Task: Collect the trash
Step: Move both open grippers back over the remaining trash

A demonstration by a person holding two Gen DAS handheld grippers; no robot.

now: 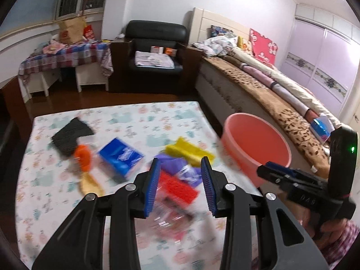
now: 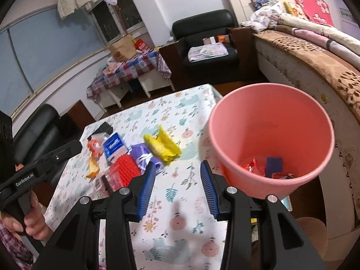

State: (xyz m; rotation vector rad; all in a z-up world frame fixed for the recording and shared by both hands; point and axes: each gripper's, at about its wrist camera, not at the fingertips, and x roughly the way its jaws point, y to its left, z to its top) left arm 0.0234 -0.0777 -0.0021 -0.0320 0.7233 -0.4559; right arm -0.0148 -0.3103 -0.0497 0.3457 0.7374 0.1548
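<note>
I am hovering the left gripper (image 1: 181, 173), jaws spread, over a red spiky block (image 1: 177, 187) amid trash on the table (image 1: 139, 117) — best closing squarely across it. The right gripper (image 2: 177, 180) is also spread, empty, beside the pink bin (image 2: 270, 121).

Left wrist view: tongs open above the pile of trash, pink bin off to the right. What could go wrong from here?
1. The red brush, purple wrapper and clear packet overlap, so the left tongs may pinch several or slip off.
2. The bin sits at the table edge; the right tongs beside it could knock it off.
</note>
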